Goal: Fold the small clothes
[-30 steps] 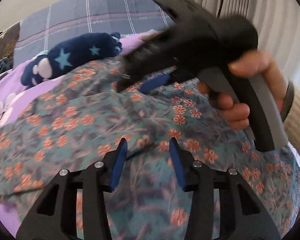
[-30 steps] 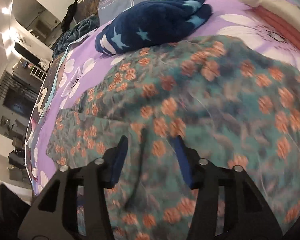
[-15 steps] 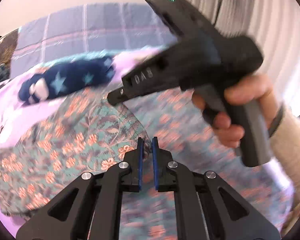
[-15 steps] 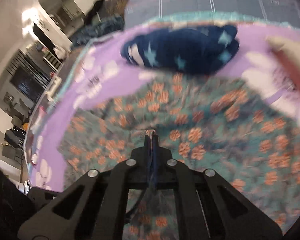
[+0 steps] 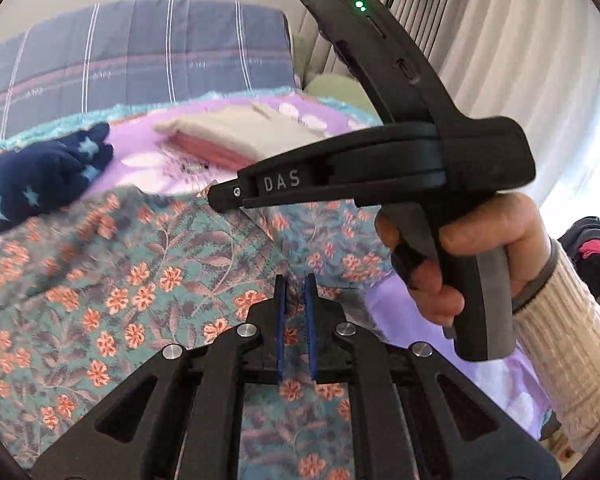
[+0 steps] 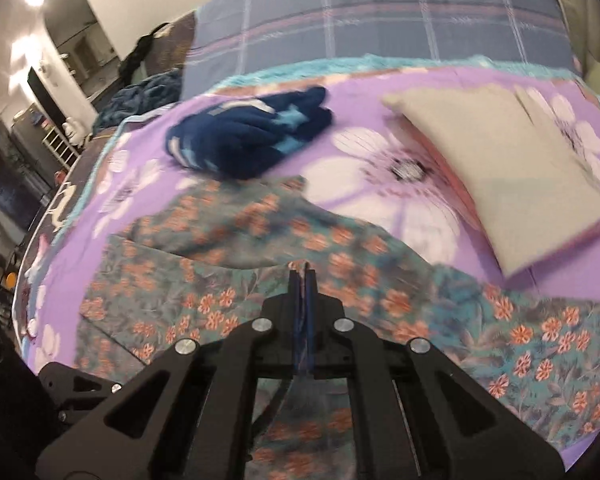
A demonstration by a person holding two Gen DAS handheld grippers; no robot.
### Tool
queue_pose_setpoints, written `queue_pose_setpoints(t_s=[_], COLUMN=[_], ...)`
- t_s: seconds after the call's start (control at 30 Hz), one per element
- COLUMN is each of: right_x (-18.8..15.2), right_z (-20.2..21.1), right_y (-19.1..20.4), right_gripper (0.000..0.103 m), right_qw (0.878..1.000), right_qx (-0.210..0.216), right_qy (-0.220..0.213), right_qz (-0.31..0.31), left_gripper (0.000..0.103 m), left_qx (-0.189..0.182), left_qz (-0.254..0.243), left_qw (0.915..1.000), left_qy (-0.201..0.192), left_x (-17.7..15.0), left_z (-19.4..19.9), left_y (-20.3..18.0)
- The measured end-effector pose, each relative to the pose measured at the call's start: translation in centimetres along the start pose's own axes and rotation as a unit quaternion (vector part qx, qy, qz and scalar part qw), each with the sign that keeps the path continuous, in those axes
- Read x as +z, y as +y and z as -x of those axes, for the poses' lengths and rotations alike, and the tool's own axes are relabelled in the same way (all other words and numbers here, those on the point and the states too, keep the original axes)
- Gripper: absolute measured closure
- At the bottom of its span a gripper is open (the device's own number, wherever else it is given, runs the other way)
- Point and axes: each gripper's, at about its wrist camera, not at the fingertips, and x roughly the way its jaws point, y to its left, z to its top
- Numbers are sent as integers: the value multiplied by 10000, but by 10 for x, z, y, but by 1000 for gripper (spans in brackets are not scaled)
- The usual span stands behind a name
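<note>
The floral garment (image 6: pixel 228 276), blurred at its far edge, lies on a purple flowered bedspread (image 6: pixel 380 160). The right gripper (image 6: pixel 302 276) and left gripper (image 5: pixel 295 292) each pinch its fabric. Beyond lie a navy star-print garment (image 6: pixel 244 136), a folded beige cloth (image 6: pixel 500 176) and a plaid pillow (image 6: pixel 380 12).

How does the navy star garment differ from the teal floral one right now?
The navy star garment is bundled compactly; the teal floral garment is spread wide across the bed. The navy one lies untouched, while the floral one is pinched by the left claw and right claw. Both lie on the purple bedspread.
</note>
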Motion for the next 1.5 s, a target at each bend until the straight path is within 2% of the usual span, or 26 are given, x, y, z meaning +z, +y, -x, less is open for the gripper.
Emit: queue_pose_setpoints(t_s=[0.03,0.07,0.1,0.13,0.17,0.2,0.3,0.4,0.43,0.53,0.57,0.6,0.67,0.73,0.77,0.8,0.87,0.9,1.0,1.13,1.2,1.23,1.33,1.4,1.47,1.5], right_x=[-4,-6,-10,-13,-15,-18,-30,-50,-55,-79,-85,-90,-99,-99,-97,-96,-94,-95,-104,-115,-122,-125,-142,-160,-175,-186], right_z=[-2,-8,-12,-13,-12,-9,6,21,23,19,14,8,-5,-7,-6,-6,-2,4,30,80,111,121,163,188,204,211], right_y=[-6,-9,-15,-16,-19,-23,-26,-12,-8,15,19,22,26,30,33,36,38,38,30,-15,-55,-70,-134,-175,-210,-230], right_gripper=[100,100,97,93,76,64,71,76,76,76,76,73,73,73,73,73,71,70,64,62,62,62,62,61,61,61], right_qw=[10000,9999,9997,9994,9990,9988,9990,9993,9991,9984,9987,9989,9986,9982,9980,9979,9976,9978,9984,9943,9853,9809,9534,9273,9032,8864], right_qx=[13,24,-120,-264,-364,-341,-151,244,354,486,386,235,-151,-326,-419,-477,-572,-581,-566,-680,-838,-885,-1112,-1228,-1275,-1328], right_qy=[16,30,-17,-57,-79,-133,-257,-254,-226,-19,56,143,249,206,215,223,220,212,30,-518,-825,-917,-1375,-1695,-1886,-1958], right_qz=[-61,-129,-193,-222,-259,-324,-329,-109,-36,271,330,379,449,450,422,389,306,252,62,-632,-1240,-1467,-2443,-3102,-3638,-3979], left_gripper=[94,87,67,58,51,51,42,39,38,34,31,30,30,30,30,23,22,22,29,30,30,30,30,30,30,30], left_qx=[-9,-33,-43,25,104,138,456,1029,1346,2251,2447,2745,3130,3334,3552,3942,3721,3722,3842,3582,3437,3319,3077,2906,2461,2334], left_qz=[21,73,172,258,293,265,-21,-83,-25,369,524,777,1147,1371,1434,1547,2192,2406,2200,2086,1912,1703,1166,938,868,900], left_qw=[10000,9999,9997,9994,9992,9993,9989,9946,9908,9733,9679,9582,9428,9326,9231,9040,9012,8960,8965,9093,9171,9246,9407,9488,9625,9657], left_qy=[39,72,158,232,249,245,100,-102,-154,-251,-249,-216,-18,170,334,591,370,266,182,-366,-657,-774,-826,-801,-737,-699], left_x=[0,-1,-5,-10,-12,-15,-30,-51,-60,-88,-95,-111,-132,-148,-155,-167,-172,-172,-166,-148,-135,-123,-99,-87,-75,-72], left_z=[-6,-12,-17,-19,-16,-13,19,62,79,128,138,156,176,179,177,173,183,190,191,208,216,217,197,179,148,140], left_y=[4,10,14,16,20,23,24,45,59,102,115,136,162,187,200,214,237,241,225,191,168,150,123,113,109,108])
